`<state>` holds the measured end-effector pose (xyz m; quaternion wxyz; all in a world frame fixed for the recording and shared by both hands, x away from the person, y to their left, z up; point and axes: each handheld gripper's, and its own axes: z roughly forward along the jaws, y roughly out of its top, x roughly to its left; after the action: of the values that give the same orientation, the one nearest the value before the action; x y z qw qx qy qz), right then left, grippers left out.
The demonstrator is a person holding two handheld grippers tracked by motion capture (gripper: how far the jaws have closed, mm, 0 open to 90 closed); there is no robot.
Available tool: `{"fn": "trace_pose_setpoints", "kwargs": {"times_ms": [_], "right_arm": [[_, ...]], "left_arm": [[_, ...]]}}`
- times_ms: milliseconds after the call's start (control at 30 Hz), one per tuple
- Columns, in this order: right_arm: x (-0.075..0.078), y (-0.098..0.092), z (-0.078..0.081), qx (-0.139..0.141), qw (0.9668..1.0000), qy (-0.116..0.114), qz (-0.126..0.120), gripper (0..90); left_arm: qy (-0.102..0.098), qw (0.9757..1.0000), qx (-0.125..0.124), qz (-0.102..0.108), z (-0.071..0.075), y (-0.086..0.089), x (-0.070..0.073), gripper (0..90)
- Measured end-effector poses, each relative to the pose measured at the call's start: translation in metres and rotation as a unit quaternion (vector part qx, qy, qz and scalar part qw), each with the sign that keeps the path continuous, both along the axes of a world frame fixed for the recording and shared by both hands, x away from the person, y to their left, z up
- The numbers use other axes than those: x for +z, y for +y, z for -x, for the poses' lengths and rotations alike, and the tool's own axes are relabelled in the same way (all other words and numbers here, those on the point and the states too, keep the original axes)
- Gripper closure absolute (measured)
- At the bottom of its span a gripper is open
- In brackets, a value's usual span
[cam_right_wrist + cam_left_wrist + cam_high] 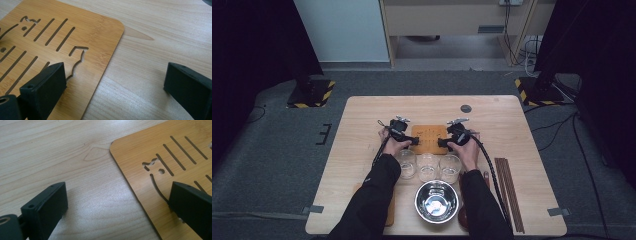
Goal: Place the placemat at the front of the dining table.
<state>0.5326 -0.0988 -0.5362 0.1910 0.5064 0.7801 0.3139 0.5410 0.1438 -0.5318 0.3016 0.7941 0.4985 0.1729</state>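
Note:
A thin bamboo mat [429, 132] with cut-out slots lies flat at the middle of the wooden table [362, 115]. My left gripper [414, 141] rests at its left side and my right gripper [442, 142] at its right side. In the left gripper view, my left gripper [118, 195] stands open; one jaw is over bare table, the other over the mat [140, 157], whose edge runs between them. In the right gripper view, my right gripper [115, 75] is open the same way across the mat's [75, 32] rounded corner. Neither holds anything.
Three clear glasses [428, 166] stand in a row just in front of the mat, with a steel bowl [436, 201] nearer the person. Dark chopsticks [509, 192] lie along the right side. A small dark disc [466, 108] sits at the back.

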Motion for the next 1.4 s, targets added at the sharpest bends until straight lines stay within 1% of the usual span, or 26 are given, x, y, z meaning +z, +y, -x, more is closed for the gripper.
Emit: {"fn": "trace_pose_setpoints", "kwargs": {"times_ms": [267, 667, 833, 967, 1167, 1400], "right_arm": [[-0.0013, -0.0009, -0.0036, -0.003, 1.0, 0.0, 0.0, 0.7], [-0.0028, -0.0017, -0.0053, -0.007, 0.9999, -0.008, -0.004, 0.7], [-0.0032, -0.0021, -0.0045, -0.005, 0.9999, -0.013, -0.006, 1.6], [-0.0029, -0.0021, -0.0044, -0.004, 0.9999, -0.013, -0.007, 2.2], [-0.0022, -0.0011, -0.0039, -0.003, 0.9998, -0.014, -0.01, 5.6], [-0.0013, -0.0006, -0.0036, -0.003, 0.9997, -0.017, -0.015, 9.4]], "left_arm": [[-0.006, 1.0, 0.0, 0.003, -0.0009, 0.0006, -0.0012, 1.4], [-0.016, 0.9998, -0.004, 0.01, -0.0016, 0.002, -0.003, 1.1], [-0.016, 0.9998, -0.001, 0.013, -0.0017, 0.0019, -0.0031, 1.3], [-0.016, 0.9998, 0.001, 0.013, -0.0017, 0.0017, -0.0032, 1.4], [-0.015, 0.9998, 0.005, 0.013, -0.0014, 0.002, -0.0022, 3.2], [-0.014, 0.9996, 0.008, 0.021, -0.0009, 0.0034, -0.0015, 5.1]]}}
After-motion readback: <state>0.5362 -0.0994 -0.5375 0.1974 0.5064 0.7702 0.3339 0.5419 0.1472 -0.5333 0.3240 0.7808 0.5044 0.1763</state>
